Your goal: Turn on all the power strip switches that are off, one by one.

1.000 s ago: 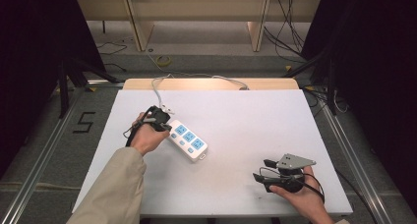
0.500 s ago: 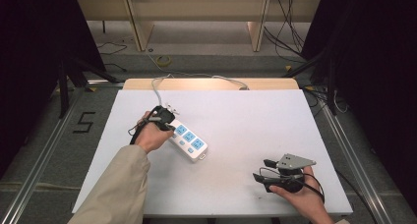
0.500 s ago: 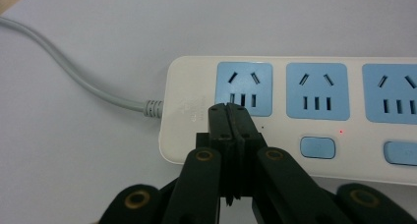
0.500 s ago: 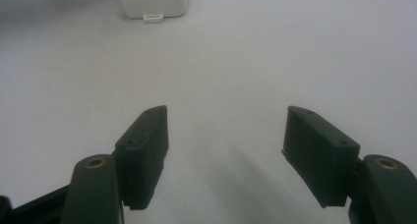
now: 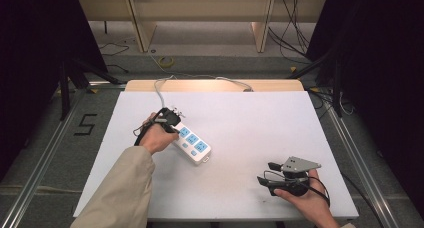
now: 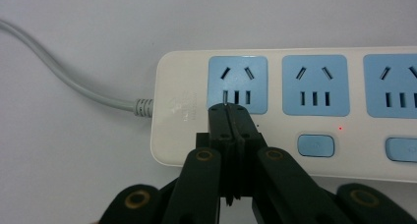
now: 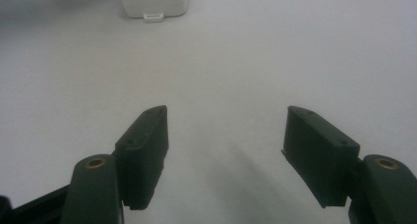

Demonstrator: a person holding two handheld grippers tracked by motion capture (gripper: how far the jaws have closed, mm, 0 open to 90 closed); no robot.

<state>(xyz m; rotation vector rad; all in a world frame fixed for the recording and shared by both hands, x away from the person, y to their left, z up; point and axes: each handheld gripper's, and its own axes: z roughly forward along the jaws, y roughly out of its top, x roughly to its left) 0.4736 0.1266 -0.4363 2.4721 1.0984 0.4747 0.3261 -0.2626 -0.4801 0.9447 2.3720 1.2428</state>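
We keep the left gripper, jaws closed, pressing the power strip switch; right gripper idles open.

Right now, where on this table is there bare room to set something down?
Free: the table's far right part, and the middle between the power strip and the right hand-held gripper. Crowded: the left, where the left hand-held gripper meets the strip.
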